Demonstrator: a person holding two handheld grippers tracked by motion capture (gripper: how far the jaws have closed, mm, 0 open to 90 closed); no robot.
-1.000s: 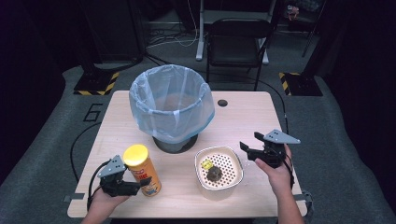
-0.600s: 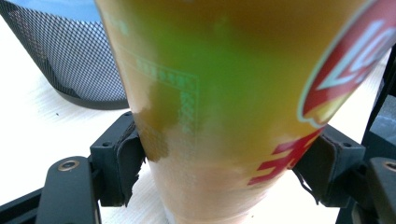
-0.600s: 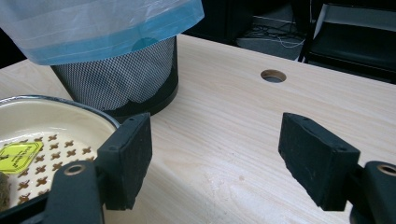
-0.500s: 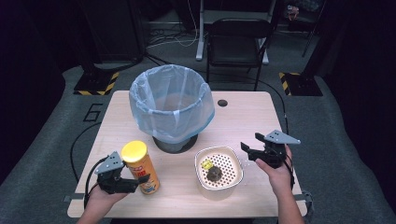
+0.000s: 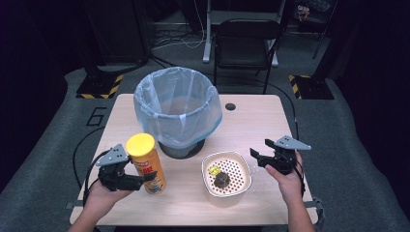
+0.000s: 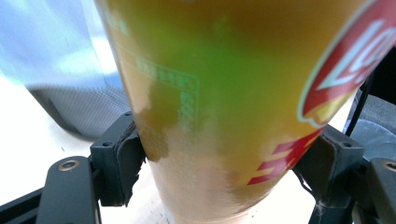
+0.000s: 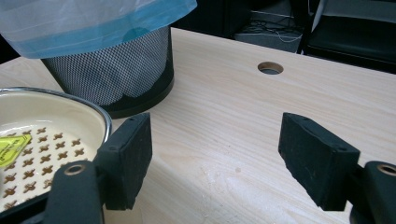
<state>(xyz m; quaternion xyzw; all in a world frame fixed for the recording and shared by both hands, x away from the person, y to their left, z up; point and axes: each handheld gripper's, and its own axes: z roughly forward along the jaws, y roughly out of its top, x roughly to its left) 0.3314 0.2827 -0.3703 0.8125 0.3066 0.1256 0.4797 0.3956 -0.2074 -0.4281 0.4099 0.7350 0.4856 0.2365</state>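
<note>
- Left hand-held gripper [image 5: 138, 180] clamps one yellow-lidded can [image 5: 146, 163], its label blurred close up.
- Right hand-held gripper [image 5: 258, 154] is spread apart, empty, beside one perforated bowl [image 5: 226, 178] holding unclear scraps.
- One lined bin [image 5: 178, 110] stands mid-counter [image 5: 251, 121].

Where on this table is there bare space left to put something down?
Bare wood lies behind the right claw, toward the cable hole, and left of the bin. It's crowded in front: chip can and strainer bowl.

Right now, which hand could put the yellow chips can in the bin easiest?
Left, probably. The left gripper is shut on the chips can, right beside the lined bin. The right gripper is open with nothing in it, over by the cream bowl.
</note>
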